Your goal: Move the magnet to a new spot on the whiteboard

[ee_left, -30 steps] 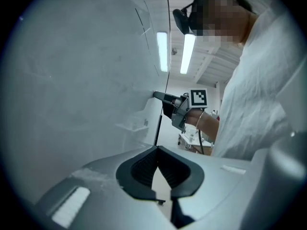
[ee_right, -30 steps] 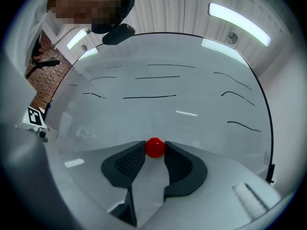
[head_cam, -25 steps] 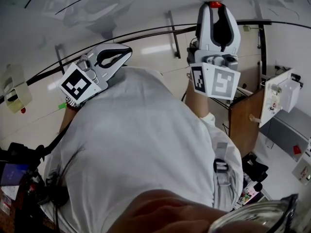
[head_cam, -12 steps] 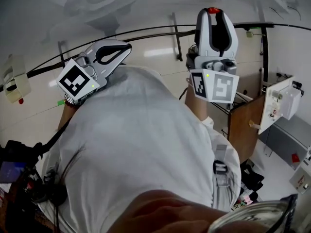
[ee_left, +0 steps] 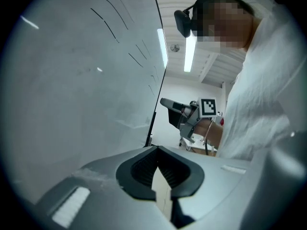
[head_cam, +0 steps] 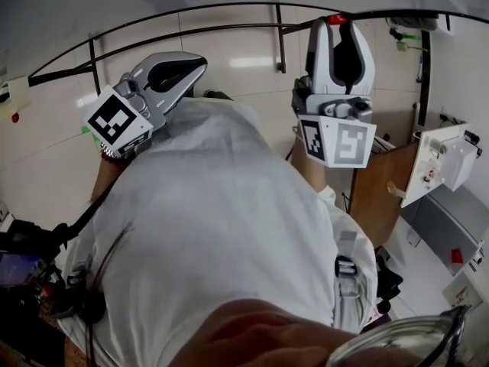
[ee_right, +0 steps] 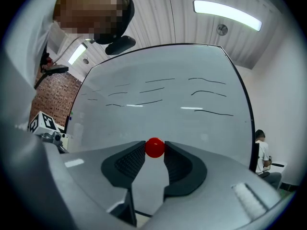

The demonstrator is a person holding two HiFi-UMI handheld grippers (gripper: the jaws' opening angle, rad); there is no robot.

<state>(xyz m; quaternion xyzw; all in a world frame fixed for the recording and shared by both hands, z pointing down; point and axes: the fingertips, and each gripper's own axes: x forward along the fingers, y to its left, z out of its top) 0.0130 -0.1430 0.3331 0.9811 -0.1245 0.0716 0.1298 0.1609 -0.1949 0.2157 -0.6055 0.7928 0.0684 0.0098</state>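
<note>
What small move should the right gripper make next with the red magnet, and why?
Probably ease the red magnet forward onto a bare patch of the whiteboard, below the drawn lines, then open. The right gripper is shut on it at the jaw tips, and the board fills the view ahead; whether they touch, I cannot tell. The left gripper is shut and empty.

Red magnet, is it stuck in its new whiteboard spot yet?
Done: the right gripper pinches the small round red magnet. In hand: holding it before the line-marked white whiteboard. Left: stick it down, let go. The left gripper is shut, empty.
</note>
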